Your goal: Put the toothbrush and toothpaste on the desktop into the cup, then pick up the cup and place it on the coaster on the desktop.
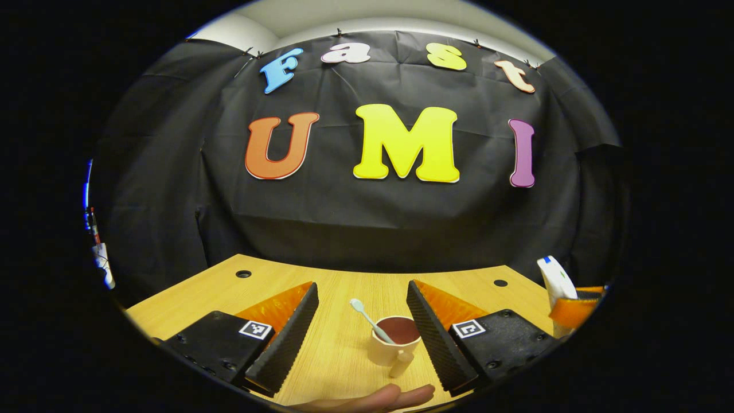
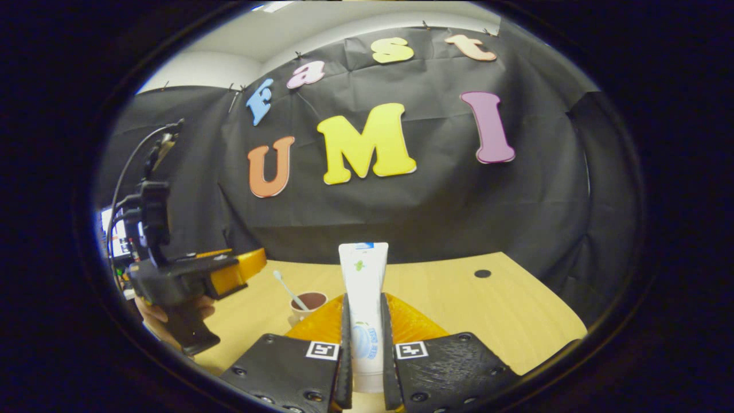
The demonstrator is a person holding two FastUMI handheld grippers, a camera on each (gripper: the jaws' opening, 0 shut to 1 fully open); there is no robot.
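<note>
A cream cup [image 1: 395, 344] with a dark inside stands on the wooden desk, and a pale toothbrush [image 1: 370, 321] leans out of it to the left. My left gripper [image 1: 361, 338] is open just above the desk, its fingers either side of the cup and apart from it. In the right gripper view, my right gripper [image 2: 364, 358] is shut on a white toothpaste tube [image 2: 363, 304], held upright above the desk. The cup [image 2: 307, 305] and toothbrush [image 2: 289, 292] sit ahead and left of it. The tube [image 1: 555, 281] also shows at the right edge of the left gripper view.
The wooden desk [image 2: 516, 310] has round cable holes [image 1: 243, 273] [image 2: 482, 273] near its back edge, against the black cloth wall. A hand [image 2: 172, 315] holds the left gripper's body [image 2: 189, 281] at the left. A fingertip [image 1: 378, 398] shows below the cup.
</note>
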